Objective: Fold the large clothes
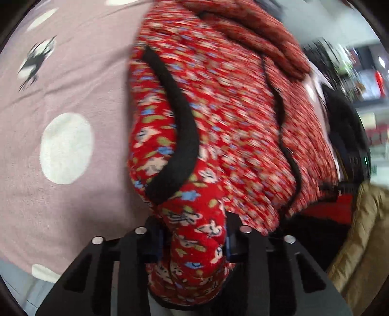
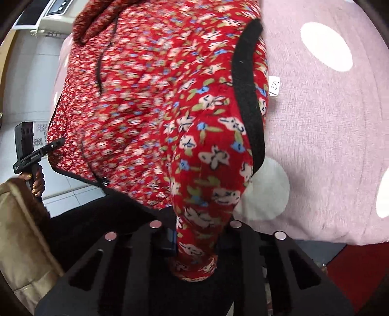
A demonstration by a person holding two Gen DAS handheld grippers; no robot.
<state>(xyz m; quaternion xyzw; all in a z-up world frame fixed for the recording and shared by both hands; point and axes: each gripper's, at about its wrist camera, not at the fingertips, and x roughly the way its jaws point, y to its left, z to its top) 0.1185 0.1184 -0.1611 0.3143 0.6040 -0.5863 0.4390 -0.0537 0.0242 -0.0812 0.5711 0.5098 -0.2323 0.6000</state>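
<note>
A red floral garment (image 1: 218, 109) with black trim (image 1: 180, 136) lies bunched over a pink sheet with white dots (image 1: 65, 145). My left gripper (image 1: 194, 240) is shut on a fold of the garment, which fills the gap between its fingers. In the right wrist view the same garment (image 2: 158, 97) hangs over the pink sheet (image 2: 328, 145), with a white 3XL size tag (image 2: 274, 86) at its edge. My right gripper (image 2: 197, 238) is shut on another fold of it. The left gripper's handle and the hand holding it (image 2: 29, 155) show at the left.
A tan padded coat (image 1: 359, 243) is at the lower right, also in the right wrist view (image 2: 22, 231). White tiled floor (image 2: 29, 80) and a white appliance (image 2: 58, 14) lie beyond the bed. A red mat (image 2: 352, 274) is at the lower right.
</note>
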